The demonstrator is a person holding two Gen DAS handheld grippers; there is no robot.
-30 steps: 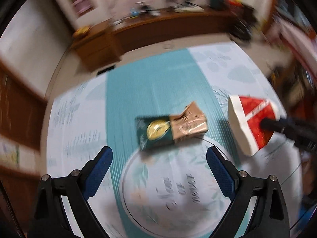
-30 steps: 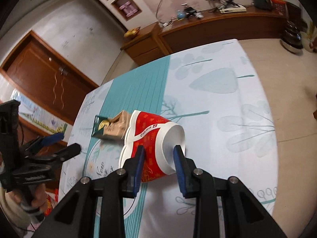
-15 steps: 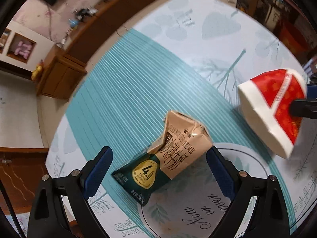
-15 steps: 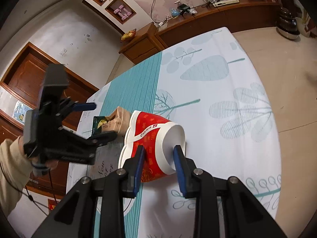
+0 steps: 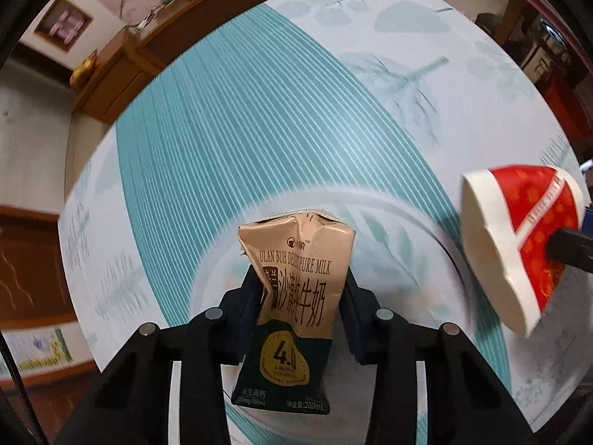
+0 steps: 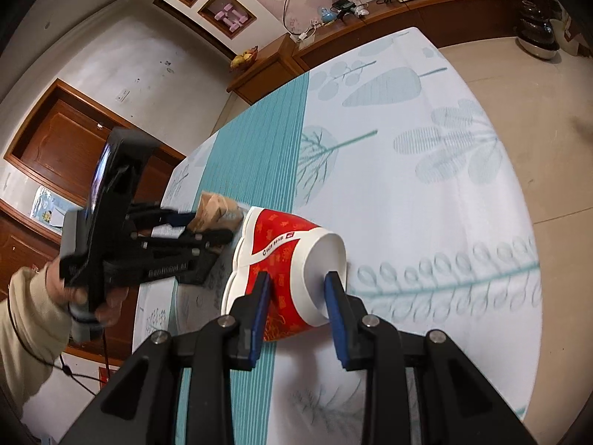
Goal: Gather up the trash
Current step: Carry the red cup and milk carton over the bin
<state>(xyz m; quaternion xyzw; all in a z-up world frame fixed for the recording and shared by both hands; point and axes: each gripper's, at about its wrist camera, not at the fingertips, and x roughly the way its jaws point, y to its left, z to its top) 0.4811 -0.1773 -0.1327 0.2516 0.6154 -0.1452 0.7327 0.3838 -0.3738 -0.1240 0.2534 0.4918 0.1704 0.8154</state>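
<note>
My left gripper point(image 5: 302, 278) is shut on a crumpled tan and dark green milk carton point(image 5: 296, 296) and holds it over the table; the right wrist view shows this gripper point(image 6: 207, 228) and the carton point(image 6: 215, 211) to the left of the cup. My right gripper point(image 6: 298, 289) is shut on a crushed red and white paper cup point(image 6: 285, 259), lying sideways with its white base toward the right finger. The cup also shows at the right of the left wrist view point(image 5: 519, 237).
The table carries a white cloth with teal leaf prints and a teal striped band point(image 6: 270, 141). A wooden sideboard point(image 6: 389, 18) with cables and devices stands beyond the table's far end. A wooden door point(image 6: 63, 137) is at left. Tiled floor point(image 6: 537, 111) lies right.
My left gripper moved in and shut on the milk carton, which now points along the fingers. My right gripper kept its hold on the cup and hardly moved.
</note>
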